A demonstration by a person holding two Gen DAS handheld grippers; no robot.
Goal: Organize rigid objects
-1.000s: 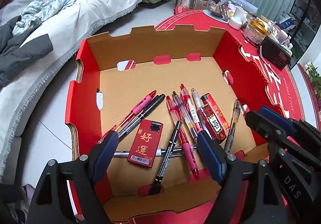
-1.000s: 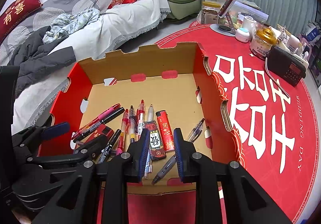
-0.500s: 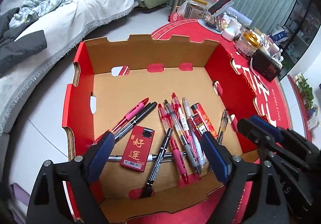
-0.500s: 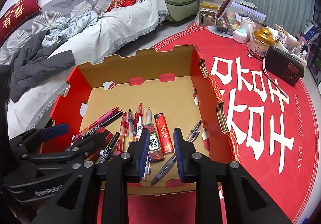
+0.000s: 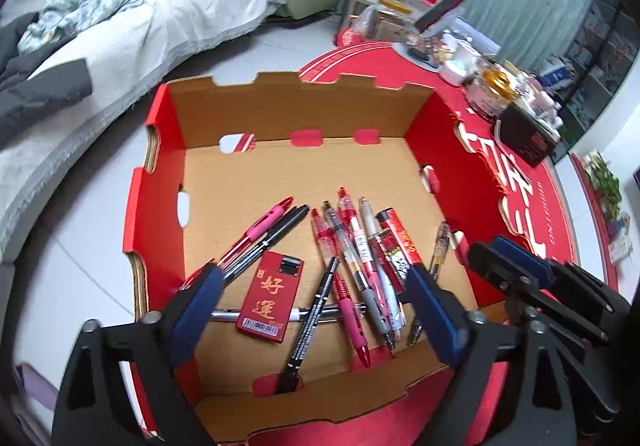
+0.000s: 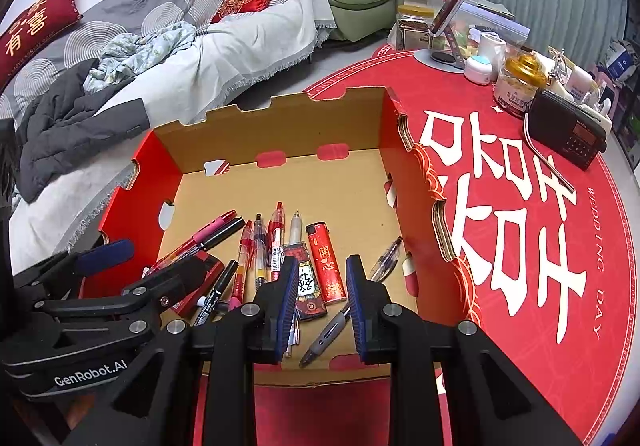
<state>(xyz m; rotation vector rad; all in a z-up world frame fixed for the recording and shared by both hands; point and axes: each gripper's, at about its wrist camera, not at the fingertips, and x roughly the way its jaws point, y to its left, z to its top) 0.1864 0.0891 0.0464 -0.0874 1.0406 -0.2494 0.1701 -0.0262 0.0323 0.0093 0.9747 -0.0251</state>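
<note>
Pens (image 5: 356,258) in box (image 5: 296,114): long axes mostly front-to-back. Left jaws spread wide; right jaws narrowly parted, empty.

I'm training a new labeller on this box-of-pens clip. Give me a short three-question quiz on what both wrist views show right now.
1. True or false: the left gripper is shut on a pen.
2. Multiple choice: the flat red card lies on (A) the tablecloth, (B) the floor of the cardboard box, (C) the sofa.
3. Fill in: the clear pen lying apart from the others is nearest the box's ____ wall, seen from the right gripper.

Key: 1 false, both grippers are open and hold nothing; 2 B; 3 right.
</note>
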